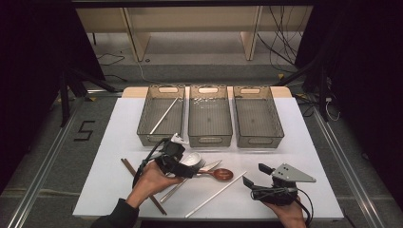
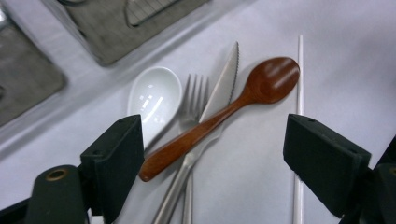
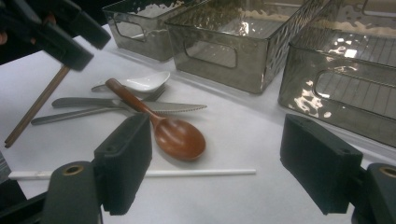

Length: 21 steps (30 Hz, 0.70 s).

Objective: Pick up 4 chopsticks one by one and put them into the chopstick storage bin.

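A small heap of cutlery lies on the white table: a brown wooden spoon (image 1: 222, 174) (image 2: 273, 79) (image 3: 180, 137), a white ceramic spoon (image 1: 192, 158) (image 2: 154, 98) (image 3: 144, 80), a metal fork (image 2: 196, 93) and a serrated knife (image 2: 226, 79) (image 3: 173, 107). The wooden spoon crosses over the fork and knife. My left gripper (image 1: 190, 166) (image 2: 215, 158) hovers over the heap's left end, open, with the wooden handle's end close to one jaw and untouched. My right gripper (image 1: 255, 174) (image 3: 217, 163) stands open to the right of the heap, holding nothing.
A white chopstick (image 1: 216, 194) (image 2: 299, 70) (image 3: 201, 172) lies beside the wooden spoon. Two brown chopsticks (image 1: 130, 168) (image 3: 37, 105) lie under the left forearm. Three grey bins stand behind: left (image 1: 145, 128) holding a white chopstick (image 1: 164, 115), middle (image 1: 209, 138), right (image 1: 259, 140).
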Each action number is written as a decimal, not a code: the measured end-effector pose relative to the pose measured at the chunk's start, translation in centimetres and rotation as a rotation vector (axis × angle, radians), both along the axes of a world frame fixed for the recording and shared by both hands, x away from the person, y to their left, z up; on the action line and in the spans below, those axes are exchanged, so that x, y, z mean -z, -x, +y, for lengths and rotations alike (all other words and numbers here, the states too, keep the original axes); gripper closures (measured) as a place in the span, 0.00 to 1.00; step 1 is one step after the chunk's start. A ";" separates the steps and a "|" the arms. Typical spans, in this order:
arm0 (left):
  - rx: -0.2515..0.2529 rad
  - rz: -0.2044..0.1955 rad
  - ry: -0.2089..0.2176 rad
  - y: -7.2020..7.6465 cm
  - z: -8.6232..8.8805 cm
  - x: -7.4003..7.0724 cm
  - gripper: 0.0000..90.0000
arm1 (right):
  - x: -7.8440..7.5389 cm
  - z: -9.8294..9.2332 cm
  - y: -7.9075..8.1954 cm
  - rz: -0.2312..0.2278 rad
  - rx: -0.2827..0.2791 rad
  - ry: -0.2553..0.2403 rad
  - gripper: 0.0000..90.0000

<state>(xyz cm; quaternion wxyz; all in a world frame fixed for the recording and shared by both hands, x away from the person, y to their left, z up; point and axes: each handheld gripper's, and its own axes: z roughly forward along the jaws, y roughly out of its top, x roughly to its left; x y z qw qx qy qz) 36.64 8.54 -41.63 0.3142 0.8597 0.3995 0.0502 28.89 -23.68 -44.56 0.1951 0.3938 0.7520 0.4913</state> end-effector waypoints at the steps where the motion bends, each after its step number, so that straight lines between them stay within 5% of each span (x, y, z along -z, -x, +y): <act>1: 0.002 0.006 -0.008 0.1 -0.1 0.2 0.20 | 0.0 0.0 0.0 0.001 0.002 0.001 0.29; 21: 0.116 0.062 -0.060 2.6 -3.4 2.4 0.24 | 0.1 0.2 0.0 0.000 -0.004 0.015 0.29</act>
